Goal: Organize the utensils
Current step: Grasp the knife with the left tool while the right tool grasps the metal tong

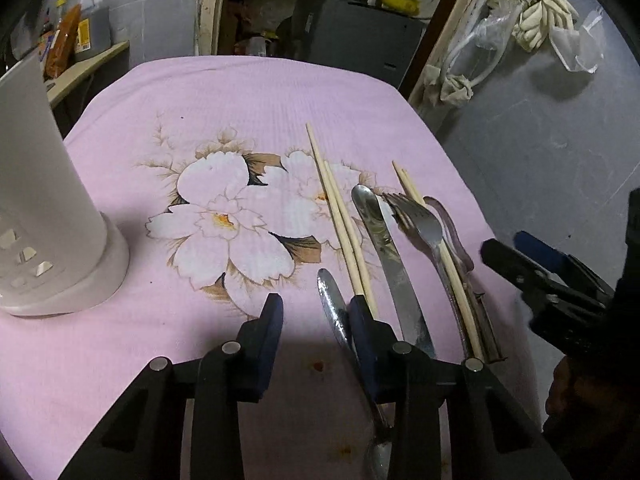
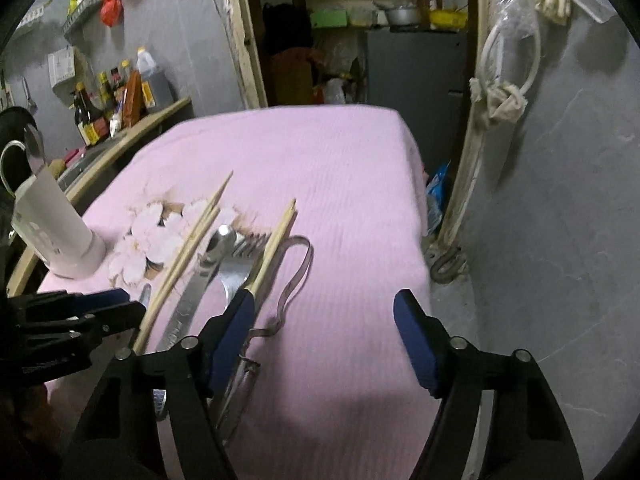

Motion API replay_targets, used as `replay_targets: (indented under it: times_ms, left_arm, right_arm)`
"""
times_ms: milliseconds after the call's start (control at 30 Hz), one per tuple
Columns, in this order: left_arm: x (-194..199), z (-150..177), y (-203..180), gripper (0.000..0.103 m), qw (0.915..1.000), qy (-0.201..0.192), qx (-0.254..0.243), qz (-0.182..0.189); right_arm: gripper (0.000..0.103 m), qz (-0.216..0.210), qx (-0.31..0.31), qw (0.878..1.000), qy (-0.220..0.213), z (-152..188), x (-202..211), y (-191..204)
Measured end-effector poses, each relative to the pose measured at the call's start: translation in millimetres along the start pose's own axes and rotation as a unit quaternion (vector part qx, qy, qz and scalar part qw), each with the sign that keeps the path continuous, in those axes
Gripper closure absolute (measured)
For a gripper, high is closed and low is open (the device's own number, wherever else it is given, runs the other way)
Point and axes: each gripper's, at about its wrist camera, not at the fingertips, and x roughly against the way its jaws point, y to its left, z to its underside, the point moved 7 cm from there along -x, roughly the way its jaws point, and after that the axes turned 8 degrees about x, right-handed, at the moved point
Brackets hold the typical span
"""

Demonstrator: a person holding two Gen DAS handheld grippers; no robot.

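lying in a loose row on the pink flowered cloth [image 1: 280, 100], the utensils all point the same way, long axes running away from the person toward the far edge of the table. from left to right in the left wrist view there is a short knife or spoon handle [image 1: 332, 304], a pair of chopsticks [image 1: 340, 216], a table knife [image 1: 384, 240], a fork [image 1: 424, 224] with a second pair of chopsticks [image 1: 452, 268] across it, and a clear plastic tong-like piece [image 1: 452, 232] at the outer side. the white utensil holder [image 1: 48, 200] stands upright well apart to the left, with cut-out slots near its base. the left gripper [image 1: 316, 308] hangs released, fingers spread, and its right finger sits over the near ends of the first chopsticks with the short handle just inside the gap; it looks the nearer one to both that handle and the holder. the right gripper [image 2: 324, 304] is also released and wide, its left finger over the near end of the fork and second chopsticks, the gap itself over bare cloth. since the pieces lie lengthwise along the fingers, a grasp would probably need the claw turned across a shaft or closed near a handle end. bottles [image 2: 96, 112] on the side shelf carry yellow and red labels, but no writing is readable; faint etching on the table knife blade cannot be made out.
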Motion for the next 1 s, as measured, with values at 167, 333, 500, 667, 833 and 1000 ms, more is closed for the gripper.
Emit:
replay_targets:
  times_ms: [167,333,500,667,833,1000]
  left_arm:
    - [-2,-3,-4,0.070,0.9998,-0.001,-0.015,-0.013]
    - [-6,-7,-8,0.072,0.9993,-0.003,-0.026,-0.026]
    - [-5,-9,-7,0.081,0.9991,-0.007,-0.029,-0.031]
    - [-6,-10,-3,0.089,0.9994,-0.008,-0.018,-0.029]
    - [-7,-11,-2,0.092,0.9994,-0.008,-0.014,-0.031]
    - [-8,-11,-2,0.093,0.9993,0.003,-0.018,-0.032]
  right_arm:
    - [0.037,-0.008,0.003,1.000,0.008,1,-11,7]
    - [0.037,-0.019,0.006,1.000,0.009,-2,-15,9]
    - [0.043,-0.028,0.006,1.000,0.013,-6,-20,11]
    - [0.049,-0.034,0.008,0.999,0.025,-3,-25,14]
    - [0.049,-0.013,0.031,0.999,0.037,-10,-33,19]
    - [0.049,0.014,0.042,0.998,0.053,-21,-41,24]
